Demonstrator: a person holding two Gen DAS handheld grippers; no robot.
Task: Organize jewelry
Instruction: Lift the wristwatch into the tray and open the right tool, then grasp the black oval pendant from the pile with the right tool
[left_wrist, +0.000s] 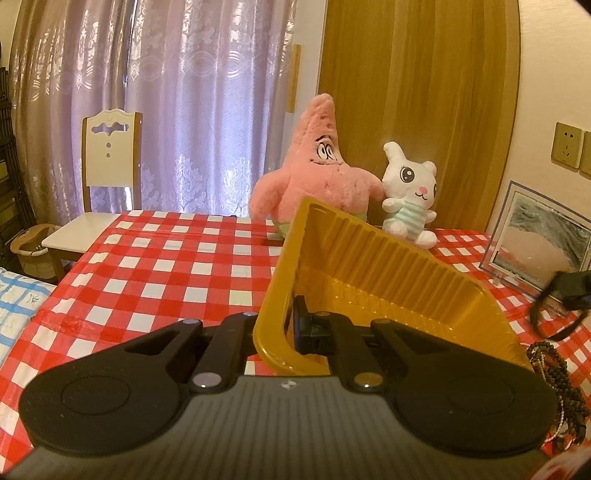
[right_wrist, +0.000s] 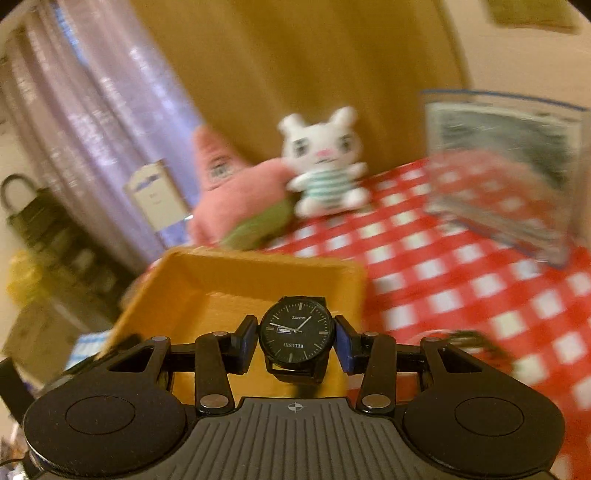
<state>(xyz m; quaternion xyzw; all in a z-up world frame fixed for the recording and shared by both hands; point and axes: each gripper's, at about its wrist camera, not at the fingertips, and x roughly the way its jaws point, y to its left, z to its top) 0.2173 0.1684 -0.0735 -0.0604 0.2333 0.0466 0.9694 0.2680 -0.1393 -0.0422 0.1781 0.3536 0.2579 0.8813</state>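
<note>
We've got the red-and-white checked table (left_wrist: 166, 266) as our workspace, and the big yellow tray (left_wrist: 369, 266) is tipped up on it, its ribbed inside facing the left wrist camera. Our left gripper (left_wrist: 291, 328) is pinched shut on the tray's near-left rim, so that side is lifted and the tray is basically presented as a target. In the right wrist view the tray (right_wrist: 229, 291) sits just past the fingers, open side toward us.

Our right gripper (right_wrist: 297, 339) is clamped on the black watch (right_wrist: 297, 330), 1 blue pad on each side of the case, dial facing the camera, strap end hanging below. That view is blurry, so the hand is clearly on the move.

Step in hand, as we read it: drop the watch into the tray. To do it well, we'd keep the left grip steady so the tray doesn't wobble, bring the watch over the rim and low inside before letting go, so it doesn't bounce out of the sloped floor.

A beaded necklace (left_wrist: 554, 380) lies on the table at the near right, probably next.
</note>
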